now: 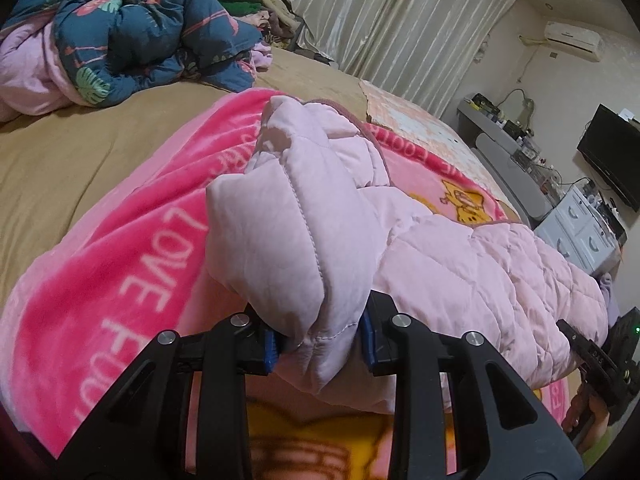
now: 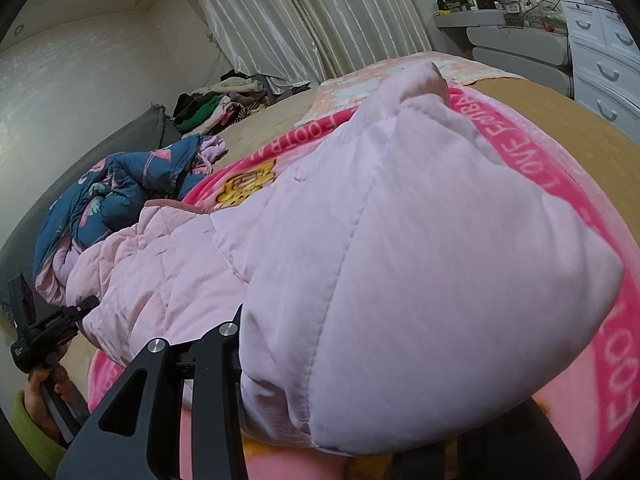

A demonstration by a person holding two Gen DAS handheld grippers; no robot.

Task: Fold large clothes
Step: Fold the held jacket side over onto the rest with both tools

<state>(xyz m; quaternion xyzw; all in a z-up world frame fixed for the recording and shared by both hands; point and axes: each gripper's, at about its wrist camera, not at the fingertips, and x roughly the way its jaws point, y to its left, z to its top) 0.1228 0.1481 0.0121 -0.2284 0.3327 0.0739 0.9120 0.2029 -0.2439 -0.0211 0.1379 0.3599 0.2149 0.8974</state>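
Observation:
A pale pink quilted jacket (image 1: 460,264) lies on a bright pink cartoon blanket (image 1: 120,264) on the bed. My left gripper (image 1: 320,348) is shut on a padded fold of the jacket, which sits between its blue pads (image 1: 270,350). In the right wrist view the jacket (image 2: 400,264) bulges over my right gripper (image 2: 320,420); its left finger shows, and the right finger and the tips are hidden under the cloth. The right gripper also shows at the right edge of the left wrist view (image 1: 600,360), and the left gripper at the left edge of the right wrist view (image 2: 48,328).
A dark blue flowered duvet (image 1: 132,40) is bunched at the head of the tan bed (image 1: 80,152). A pile of clothes (image 2: 224,104) lies by the curtains (image 1: 400,28). White drawers (image 2: 604,60), a grey shelf unit (image 1: 500,148) and a TV (image 1: 612,160) stand beside the bed.

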